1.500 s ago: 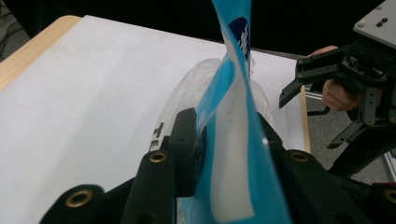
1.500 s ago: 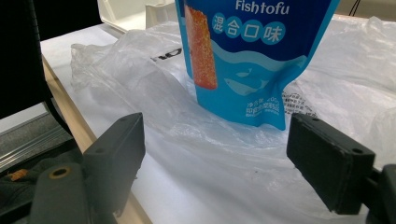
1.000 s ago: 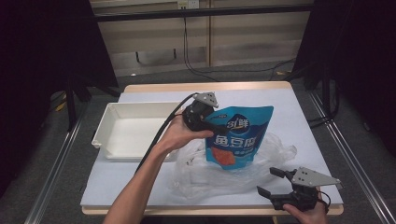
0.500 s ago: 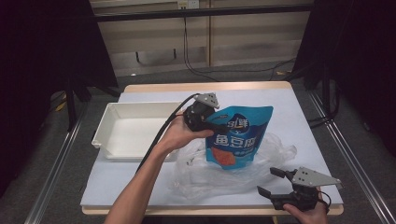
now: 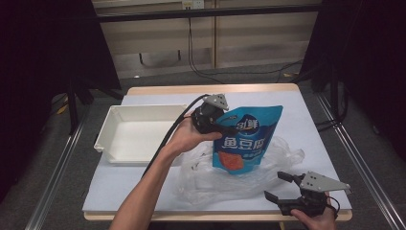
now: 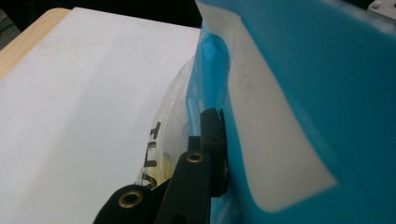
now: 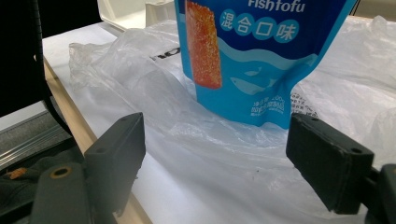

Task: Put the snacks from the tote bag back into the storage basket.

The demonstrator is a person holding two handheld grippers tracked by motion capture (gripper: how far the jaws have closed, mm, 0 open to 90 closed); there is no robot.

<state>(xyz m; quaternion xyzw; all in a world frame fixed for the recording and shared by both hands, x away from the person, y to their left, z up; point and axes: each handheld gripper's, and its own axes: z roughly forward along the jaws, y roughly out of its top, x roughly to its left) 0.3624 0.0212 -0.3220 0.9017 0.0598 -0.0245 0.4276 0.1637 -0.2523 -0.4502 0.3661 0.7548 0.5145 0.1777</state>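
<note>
We note left gripper [image 5: 225, 125] jaws just closed, now clamped on pouch [image 5: 244, 139] edge over bag [image 5: 210, 179]; right gripper [image 5: 283, 186] gapes, idle; pouch seems ready to lift

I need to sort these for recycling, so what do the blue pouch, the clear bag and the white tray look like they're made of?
Blue pouch: probably laminated plastic film, glossy and printed, with a flat sealed edge. Clear bag: thin soft plastic film, see-through and heavily crinkled. White tray: looks like rigid moulded plastic, smooth and slightly matte, with rounded walls, though coated metal can't be ruled out.
</note>
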